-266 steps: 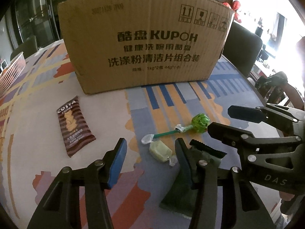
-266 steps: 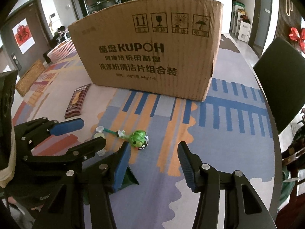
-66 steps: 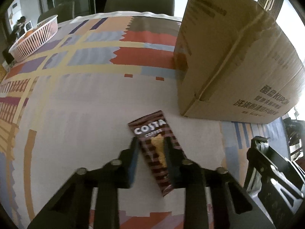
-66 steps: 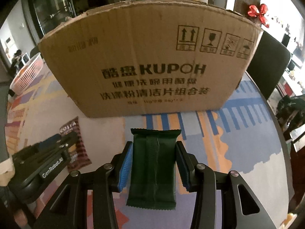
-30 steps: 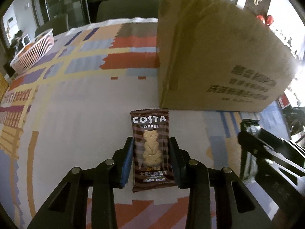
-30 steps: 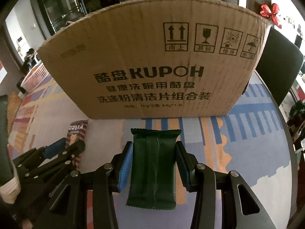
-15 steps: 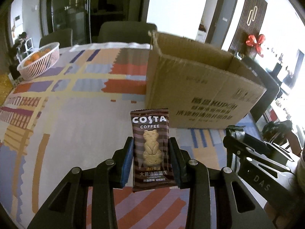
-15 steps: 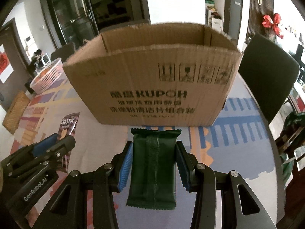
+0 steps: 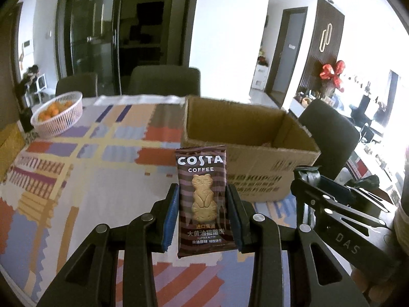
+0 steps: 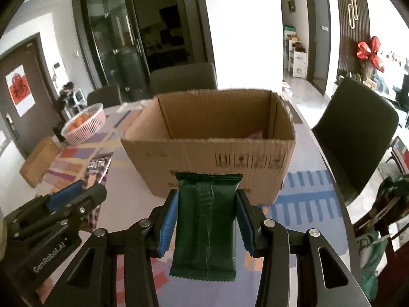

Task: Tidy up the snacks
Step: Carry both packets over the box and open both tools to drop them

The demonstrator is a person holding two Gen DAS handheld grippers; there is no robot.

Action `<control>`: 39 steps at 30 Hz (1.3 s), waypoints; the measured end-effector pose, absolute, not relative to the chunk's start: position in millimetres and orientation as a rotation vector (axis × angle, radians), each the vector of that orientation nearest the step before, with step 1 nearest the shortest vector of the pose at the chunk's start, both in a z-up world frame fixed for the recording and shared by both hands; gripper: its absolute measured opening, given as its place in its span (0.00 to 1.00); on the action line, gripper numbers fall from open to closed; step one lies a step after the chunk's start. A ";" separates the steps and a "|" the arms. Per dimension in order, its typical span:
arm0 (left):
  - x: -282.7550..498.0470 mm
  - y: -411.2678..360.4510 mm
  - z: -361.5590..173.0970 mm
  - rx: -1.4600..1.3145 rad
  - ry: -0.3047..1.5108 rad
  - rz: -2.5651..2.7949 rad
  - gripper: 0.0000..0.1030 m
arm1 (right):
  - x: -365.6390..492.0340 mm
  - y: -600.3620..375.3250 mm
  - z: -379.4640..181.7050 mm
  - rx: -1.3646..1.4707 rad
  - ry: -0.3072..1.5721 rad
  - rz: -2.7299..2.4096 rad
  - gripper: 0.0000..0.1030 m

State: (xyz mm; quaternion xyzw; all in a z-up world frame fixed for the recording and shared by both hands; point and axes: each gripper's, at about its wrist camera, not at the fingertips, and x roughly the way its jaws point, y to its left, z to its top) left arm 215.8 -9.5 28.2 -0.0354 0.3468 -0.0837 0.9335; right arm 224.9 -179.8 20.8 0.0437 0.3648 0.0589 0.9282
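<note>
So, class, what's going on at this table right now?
A person is tidying snacks with a hand-held gripper in each hand. The left gripper is clamped on a brown Costa Coffee biscuit packet, and the right gripper is clamped on a dark green snack packet. Both packets are held up in the air in front of the open cardboard box, which stands on the patterned table; neither is inside it yet. Something pink already lies in the box's far corner.
</note>
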 end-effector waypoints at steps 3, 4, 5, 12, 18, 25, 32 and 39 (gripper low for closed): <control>219.8 -13.7 40.6 -0.066 0.681 -0.188 0.35 | 225.8 -183.1 34.3 0.087 0.714 0.114 0.43; 220.9 -15.0 43.4 -0.064 0.675 -0.191 0.35 | 227.0 -184.4 39.3 0.086 0.702 0.112 0.43; 223.6 -17.0 47.9 -0.060 0.665 -0.195 0.35 | 228.7 -185.7 44.0 0.086 0.693 0.112 0.43; 247.9 -29.5 74.6 -0.025 0.624 -0.234 0.35 | 245.6 -192.1 75.8 0.063 0.628 0.093 0.43; 276.2 -39.2 90.8 0.009 0.610 -0.264 0.35 | 264.4 -194.8 97.9 0.044 0.586 0.078 0.44; 315.0 -39.1 90.8 0.028 0.655 -0.268 0.35 | 297.2 -195.8 107.5 0.021 0.602 0.071 0.44; 345.7 -42.6 83.3 0.030 0.730 -0.287 0.35 | 329.9 -194.2 101.3 -0.015 0.662 0.089 0.43; 370.1 -58.0 67.1 0.036 0.833 -0.313 0.36 | 351.0 -197.0 90.6 -0.037 0.726 0.081 0.43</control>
